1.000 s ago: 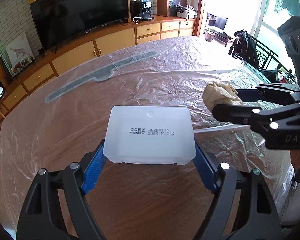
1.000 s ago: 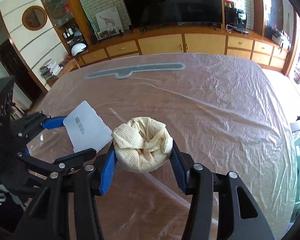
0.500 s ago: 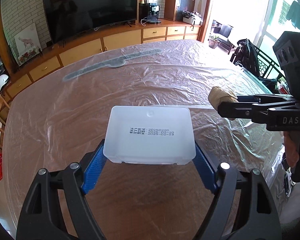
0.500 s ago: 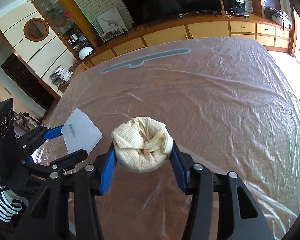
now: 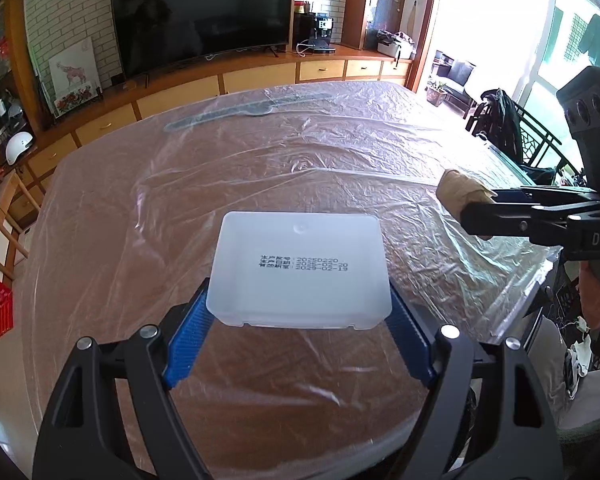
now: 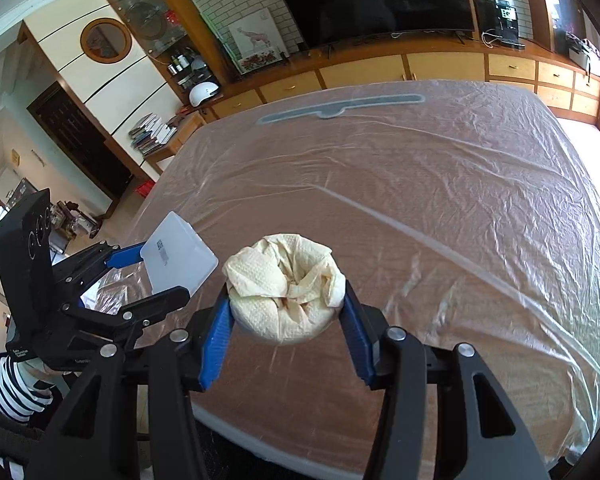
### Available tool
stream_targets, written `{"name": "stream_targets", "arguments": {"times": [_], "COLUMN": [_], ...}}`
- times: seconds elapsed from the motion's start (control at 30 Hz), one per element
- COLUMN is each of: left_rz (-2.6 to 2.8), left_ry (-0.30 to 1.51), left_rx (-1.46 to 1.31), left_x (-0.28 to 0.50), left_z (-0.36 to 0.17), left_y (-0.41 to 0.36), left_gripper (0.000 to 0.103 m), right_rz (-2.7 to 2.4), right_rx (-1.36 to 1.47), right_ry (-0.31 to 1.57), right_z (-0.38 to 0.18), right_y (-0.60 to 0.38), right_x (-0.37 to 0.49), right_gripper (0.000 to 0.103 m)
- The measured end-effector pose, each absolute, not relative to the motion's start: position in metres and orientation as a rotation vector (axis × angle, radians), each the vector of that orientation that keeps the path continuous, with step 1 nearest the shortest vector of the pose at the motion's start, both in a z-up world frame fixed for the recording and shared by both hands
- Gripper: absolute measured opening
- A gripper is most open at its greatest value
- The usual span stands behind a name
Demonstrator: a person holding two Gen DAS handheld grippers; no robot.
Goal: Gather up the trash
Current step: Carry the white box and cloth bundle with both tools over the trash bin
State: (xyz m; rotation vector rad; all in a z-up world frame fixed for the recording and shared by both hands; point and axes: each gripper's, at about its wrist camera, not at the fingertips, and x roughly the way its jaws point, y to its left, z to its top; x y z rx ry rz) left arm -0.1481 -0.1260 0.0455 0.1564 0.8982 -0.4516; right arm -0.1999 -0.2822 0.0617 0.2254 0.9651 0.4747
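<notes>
The left tongs point(image 5: 299, 312) are clamping a white translucent plastic box point(image 5: 300, 270) between the two blue pads point(image 5: 188, 340), one pad pressing on each side wall; the box is sitting at the tip of these tongs, clear of the worktop point(image 5: 220, 168), with its printed date label facing the camera. In the right wrist view the same tongs point(image 6: 148, 268) and box point(image 6: 178, 254) are showing to the left of the right tongs. The right tongs point(image 6: 286, 304) are clamping a crumpled cream paper towel wad point(image 6: 286, 292), which is filling the gap between their blue pads point(image 6: 216, 336) and bulging forward of them, above the worktop's near edge. A wrinkled clear plastic sheet point(image 6: 440, 184) is covering the worktop ahead of both tongs. A striped sleeve point(image 6: 14, 386) is showing behind the left tongs.
</notes>
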Motion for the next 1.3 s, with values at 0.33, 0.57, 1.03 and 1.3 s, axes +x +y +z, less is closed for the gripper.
{"name": "stream_targets", "arguments": {"times": [0.33,0.57,1.03,1.3], "left_rz": [-0.481,-0.540,-0.615,-0.617], "left_ry": [0.872,0.876,0.955,1.034], "left_rx": [0.148,0.183,0.226,0.248], "left_x": [-0.204,-0.247,-0.294,-0.304], "left_z": [0.061,0.062,0.038,0.007], "left_y": [-0.113,-0.112,-0.127,-0.132], "left_gripper": [0.082,0.082,0.082,0.082], "right_rz": [0.593,0.659,0.677,0.658], "right_rx": [0.237,0.203,0.187,0.147], "right_ry": [0.962,1.000,1.116,1.177], "right_z": [0.075,0.071,0.041,0.020], "right_y": [-0.277,-0.271,-0.273,-0.271], "right_x": [-0.247,-0.288,-0.330,-0.339], "right_gripper": [0.050,0.050,0.050,0.050]}}
